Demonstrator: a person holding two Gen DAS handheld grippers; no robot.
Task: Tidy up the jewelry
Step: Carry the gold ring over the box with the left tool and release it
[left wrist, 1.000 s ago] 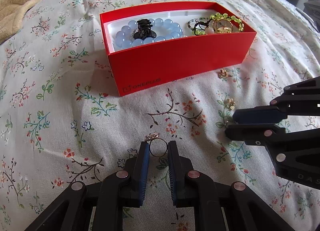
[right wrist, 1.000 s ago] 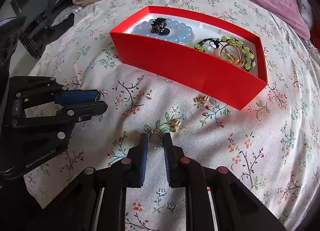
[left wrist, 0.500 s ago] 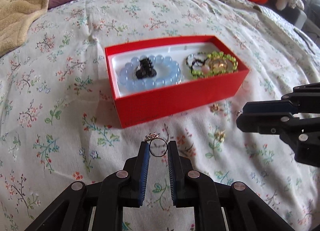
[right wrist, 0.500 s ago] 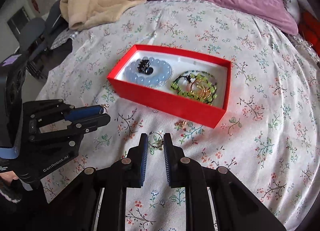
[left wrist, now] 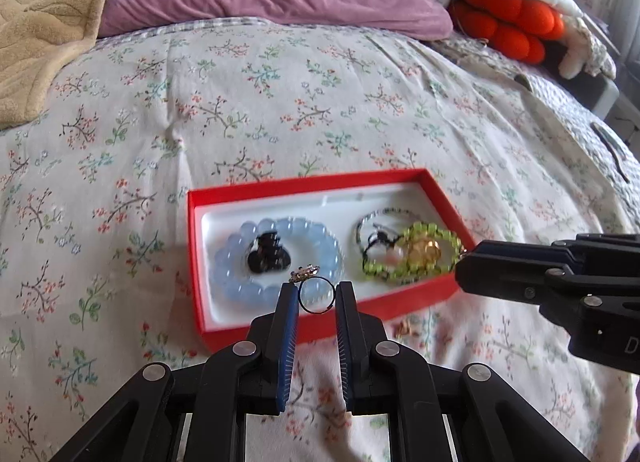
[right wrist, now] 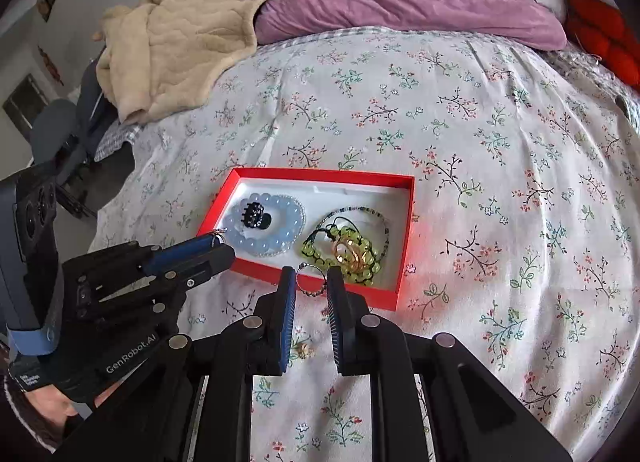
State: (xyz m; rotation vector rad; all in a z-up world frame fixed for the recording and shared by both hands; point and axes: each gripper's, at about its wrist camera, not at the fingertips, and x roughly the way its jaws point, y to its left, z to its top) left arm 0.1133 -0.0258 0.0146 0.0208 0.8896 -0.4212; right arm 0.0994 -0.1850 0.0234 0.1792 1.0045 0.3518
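2 tools each pinch a ring above the red box.

Blue bead bracelet is getting partly covered at 6 o'clock by left gripper fingers. Red box is showing motion blur. Small gold piece on bedspread is staying too small to identify.

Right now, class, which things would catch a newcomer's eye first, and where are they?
The open red cardboard box sits mid-bed on the floral bedspread, holding a pale blue bead bracelet and a green bead bracelet. In front of it, the left gripper and right gripper each pinch a small ring.
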